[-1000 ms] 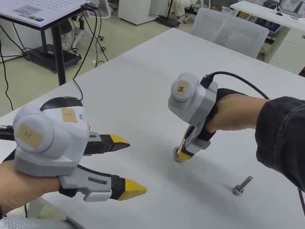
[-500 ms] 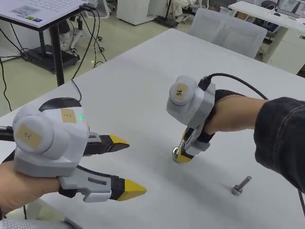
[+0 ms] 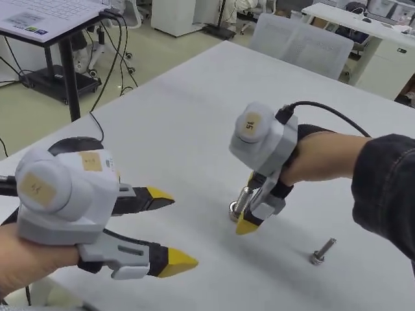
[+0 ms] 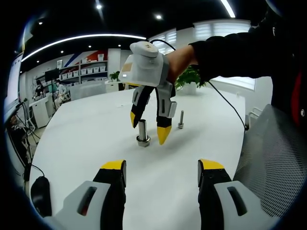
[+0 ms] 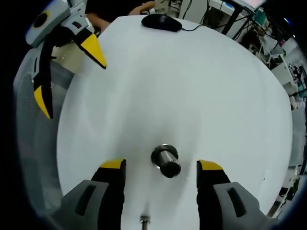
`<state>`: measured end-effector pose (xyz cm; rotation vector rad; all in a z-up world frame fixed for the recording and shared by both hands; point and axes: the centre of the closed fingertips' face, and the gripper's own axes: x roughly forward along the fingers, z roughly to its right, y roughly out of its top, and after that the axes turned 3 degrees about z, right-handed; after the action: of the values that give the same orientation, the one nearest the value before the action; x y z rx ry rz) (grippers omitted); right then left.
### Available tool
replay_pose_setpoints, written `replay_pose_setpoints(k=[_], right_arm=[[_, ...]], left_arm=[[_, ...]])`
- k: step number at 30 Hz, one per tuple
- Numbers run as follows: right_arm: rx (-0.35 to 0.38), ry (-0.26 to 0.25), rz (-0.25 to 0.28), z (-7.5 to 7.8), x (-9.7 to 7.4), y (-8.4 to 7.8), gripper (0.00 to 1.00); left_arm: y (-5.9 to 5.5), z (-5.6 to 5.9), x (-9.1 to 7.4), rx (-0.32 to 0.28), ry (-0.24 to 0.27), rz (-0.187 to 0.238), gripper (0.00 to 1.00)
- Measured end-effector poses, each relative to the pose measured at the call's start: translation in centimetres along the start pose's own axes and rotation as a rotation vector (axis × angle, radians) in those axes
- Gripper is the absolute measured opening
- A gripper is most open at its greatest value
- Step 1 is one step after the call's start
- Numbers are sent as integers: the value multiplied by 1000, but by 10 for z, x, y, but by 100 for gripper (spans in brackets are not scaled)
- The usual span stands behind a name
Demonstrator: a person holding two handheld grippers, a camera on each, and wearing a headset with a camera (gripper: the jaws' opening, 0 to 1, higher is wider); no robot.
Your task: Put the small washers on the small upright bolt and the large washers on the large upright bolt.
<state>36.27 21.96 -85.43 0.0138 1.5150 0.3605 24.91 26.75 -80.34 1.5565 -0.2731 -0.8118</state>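
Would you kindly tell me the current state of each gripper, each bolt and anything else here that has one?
left gripper: open, empty, held above the table.
right gripper: open, jaws either side of the large bolt, not clamped.
large bolt: upright on the table, ungripped.
small bolt: upright on the table, apart from both grippers.
laptop: lid open.

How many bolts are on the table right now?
2. The large bolt stands between the right gripper's open jaws; the small bolt stands apart, to its right in the head view.
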Motion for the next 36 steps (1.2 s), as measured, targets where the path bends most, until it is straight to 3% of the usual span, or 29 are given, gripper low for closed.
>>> replay_pose_setpoints(k=[8,18,26,36], right_arm=[[20,-19,32,1,-5,-4,81],[70,-65,130,6,-19,0,99],[103,-114,212,9,-38,3,100],[159,-156,282,7,-52,-6,100]], left_arm=[[3,1,1,6,-10,-3,60],[7,1,1,19,-15,-8,60],[12,3,2,33,-21,-16,61],[16,5,5,41,-32,-22,61]])
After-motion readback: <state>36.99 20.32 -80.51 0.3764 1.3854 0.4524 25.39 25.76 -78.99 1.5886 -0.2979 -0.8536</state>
